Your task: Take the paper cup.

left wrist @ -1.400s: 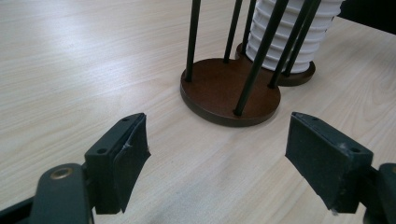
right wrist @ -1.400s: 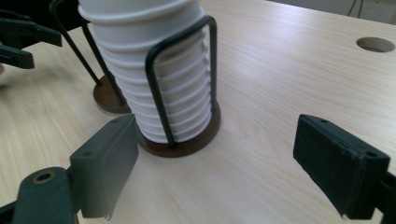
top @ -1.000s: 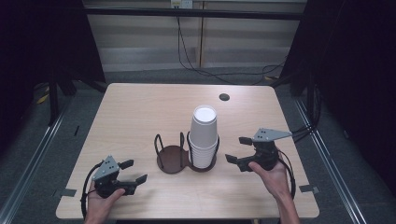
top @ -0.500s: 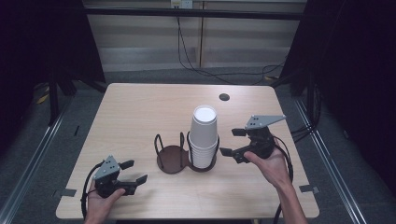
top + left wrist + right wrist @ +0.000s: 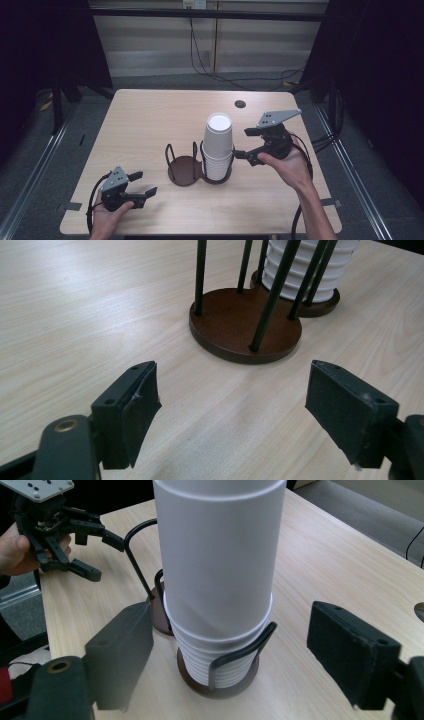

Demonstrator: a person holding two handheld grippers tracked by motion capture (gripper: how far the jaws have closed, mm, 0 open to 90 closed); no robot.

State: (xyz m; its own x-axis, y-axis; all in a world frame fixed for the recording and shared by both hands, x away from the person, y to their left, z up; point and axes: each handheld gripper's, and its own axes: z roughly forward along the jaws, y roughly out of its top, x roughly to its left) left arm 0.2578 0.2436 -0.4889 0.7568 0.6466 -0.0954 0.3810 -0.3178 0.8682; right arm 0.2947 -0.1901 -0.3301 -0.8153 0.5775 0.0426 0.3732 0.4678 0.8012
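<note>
While the right tongs (image 5: 227, 652) and left tongs (image 5: 232, 410) stand spread and empty, the light, crushable stack of white paper cups (image 5: 220, 580) in its dark wire holder (image 5: 220, 677) wants gentle pinching near the top cup's rim.

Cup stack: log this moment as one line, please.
right tongs: open, astride cup stack, no contact | cup stack: in holder | left tongs: open, nothing between | other holder: empty

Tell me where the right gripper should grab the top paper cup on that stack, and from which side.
Probably the top cup's bare upper wall, above the holder's wire posts. It stands upright, clear of the nested rims below. Come level from the right gripper's side, one open jaw on each side of the round wall, then lift straight up.
</note>
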